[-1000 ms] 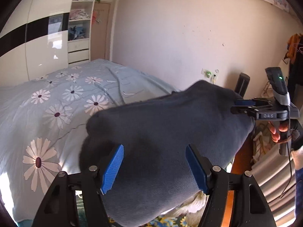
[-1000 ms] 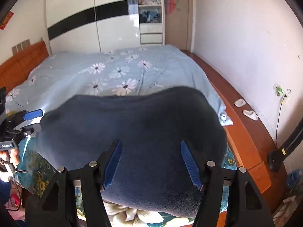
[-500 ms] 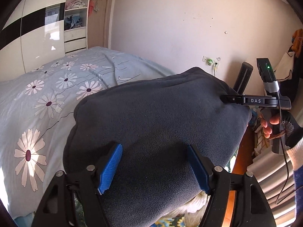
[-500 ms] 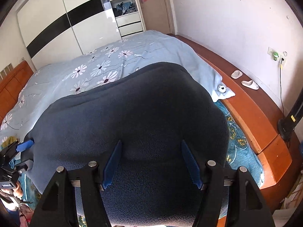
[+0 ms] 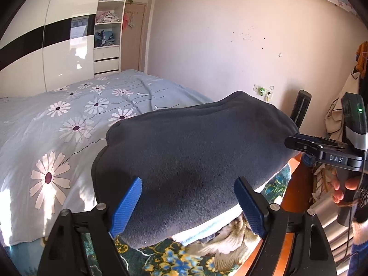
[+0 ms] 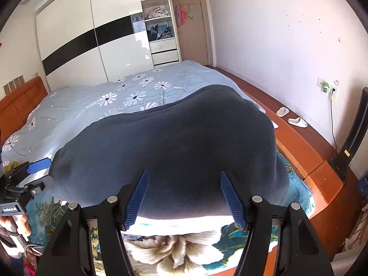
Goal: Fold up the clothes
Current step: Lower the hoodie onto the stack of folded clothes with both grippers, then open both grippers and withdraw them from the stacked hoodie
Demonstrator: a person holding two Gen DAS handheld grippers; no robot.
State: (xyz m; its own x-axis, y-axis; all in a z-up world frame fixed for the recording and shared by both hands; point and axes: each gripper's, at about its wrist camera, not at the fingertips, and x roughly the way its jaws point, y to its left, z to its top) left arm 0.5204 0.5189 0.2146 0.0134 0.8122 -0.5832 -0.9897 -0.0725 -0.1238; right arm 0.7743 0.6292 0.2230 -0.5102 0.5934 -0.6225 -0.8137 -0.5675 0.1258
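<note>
A dark blue-grey fleece garment (image 5: 195,156) hangs spread in the air over the foot of the bed and fills the middle of both views; it also shows in the right wrist view (image 6: 174,147). My left gripper (image 5: 191,204) has its blue pads wide apart, with the fleece draped in front of them. My right gripper (image 6: 184,197) likewise stands wide apart against the cloth. In the left wrist view the right gripper (image 5: 299,143) meets the garment's right edge. In the right wrist view the left gripper (image 6: 39,174) meets its left edge.
A bed with a light blue daisy-print cover (image 5: 69,124) lies behind the garment. A dark floral blanket (image 6: 174,253) lies below it. The orange wooden bed frame (image 6: 306,151), slippers (image 6: 296,122), a wall socket (image 6: 326,87) and a wardrobe (image 6: 92,46) stand around.
Both grippers have tilted up, so the room and far wall show more. The garment has risen and bulged upward between them, with more floral blanket showing beneath.
</note>
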